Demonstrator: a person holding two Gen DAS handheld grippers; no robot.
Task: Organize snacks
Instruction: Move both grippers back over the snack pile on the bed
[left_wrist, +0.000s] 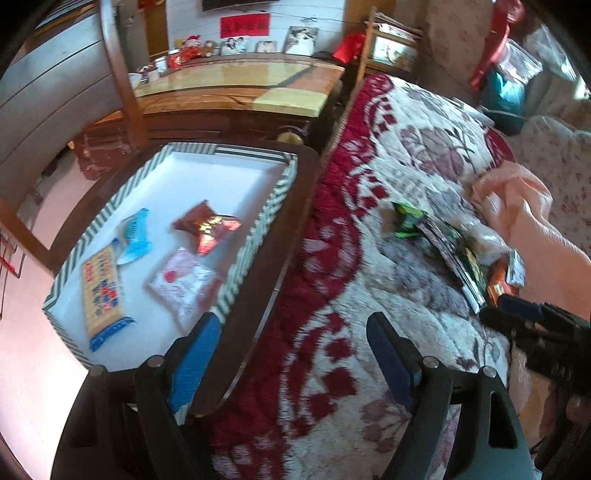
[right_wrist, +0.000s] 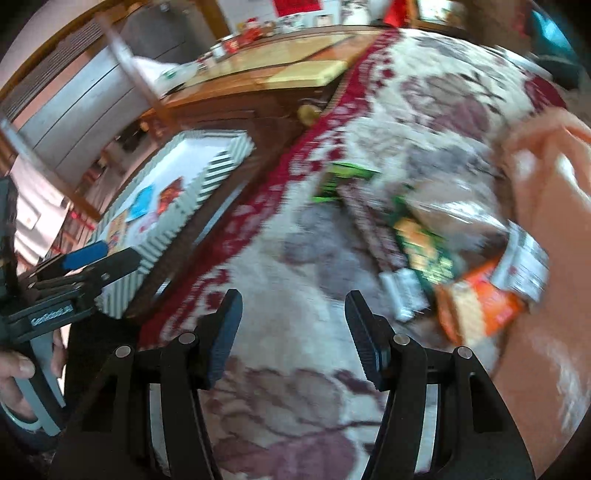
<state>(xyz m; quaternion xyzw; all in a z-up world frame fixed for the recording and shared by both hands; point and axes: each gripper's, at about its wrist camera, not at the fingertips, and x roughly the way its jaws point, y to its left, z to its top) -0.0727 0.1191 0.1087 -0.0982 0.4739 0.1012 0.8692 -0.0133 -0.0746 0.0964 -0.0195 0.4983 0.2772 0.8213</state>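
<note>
1. Snacks lie in two places: some inside a striped-sided box, the rest in a loose pile on a patterned blanket.
2. The box has a white floor and green-and-white striped walls, and it rests on a dark wooden surface just beside the blanket's red border.
3. Four packets lie flat in the box: a yellow biscuit pack with a blue end, a light blue wrapper touching its upper corner, a dark red shiny packet near the middle, and a pink-and-white packet close to the near wall.
4. The pile on the blanket, blurred in the right wrist view, holds a green packet at its far end, a dark green-and-yellow packet, an orange packet, a small white packet and a clear bag with a silver-edged end.
5. A peach-coloured cloth lies against the pile's right side.
6. The left gripper hangs over the edge between box and blanket, its blue-padded fingers spread wide with nothing between them.
7. The right gripper is over the blanket, near the pile and to its left, fingers likewise wide apart and holding nothing.
</note>
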